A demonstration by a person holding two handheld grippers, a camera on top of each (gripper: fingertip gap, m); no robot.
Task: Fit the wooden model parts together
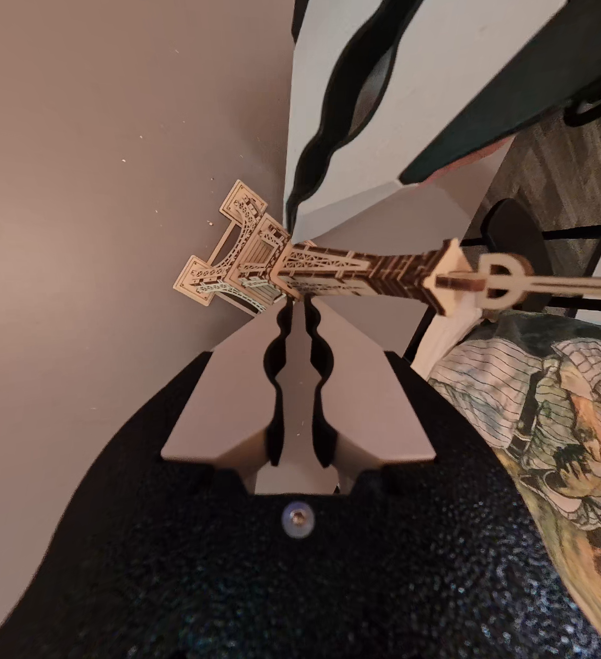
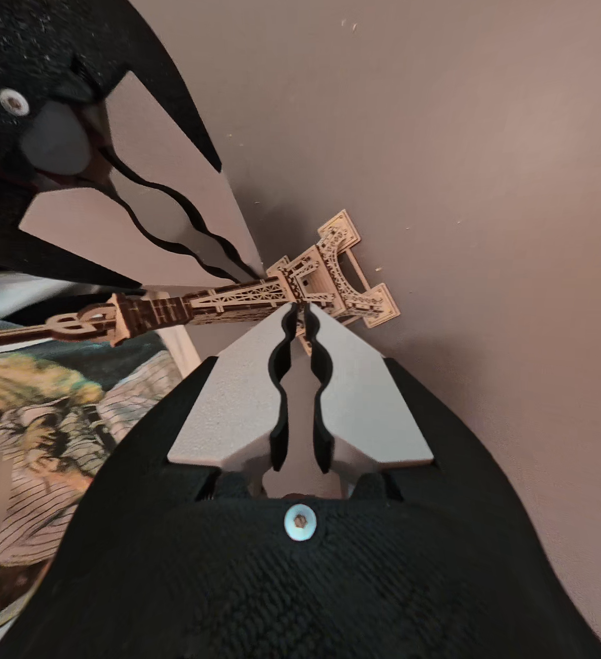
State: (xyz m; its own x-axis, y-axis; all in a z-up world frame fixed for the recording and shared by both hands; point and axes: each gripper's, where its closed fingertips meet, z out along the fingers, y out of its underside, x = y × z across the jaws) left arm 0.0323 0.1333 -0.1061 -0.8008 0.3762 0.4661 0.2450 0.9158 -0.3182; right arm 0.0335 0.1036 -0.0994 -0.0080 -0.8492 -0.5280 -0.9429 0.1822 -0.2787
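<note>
A laser-cut wooden tower model [image 1: 327, 271] stands on the grey-brown table [image 1: 78, 214], with its four-footed base down and its spire [image 1: 505, 281] pointing up toward the cameras. My left gripper [image 1: 296, 302] is shut on the edge of the tower's middle platform. My right gripper [image 1: 289, 228] reaches in from the far side and pinches the same level. In the right wrist view the tower [image 2: 238, 296] sits between my right gripper [image 2: 301, 307], shut on the platform, and my left gripper [image 2: 260, 276] coming from the upper left.
A printed, striped cloth [image 1: 523, 410] lies beside the table and also shows in the right wrist view [image 2: 42, 410]. A black frame [image 1: 513, 228] stands behind the spire. Small wood crumbs [image 1: 210, 223] dot the table [image 2: 470, 178].
</note>
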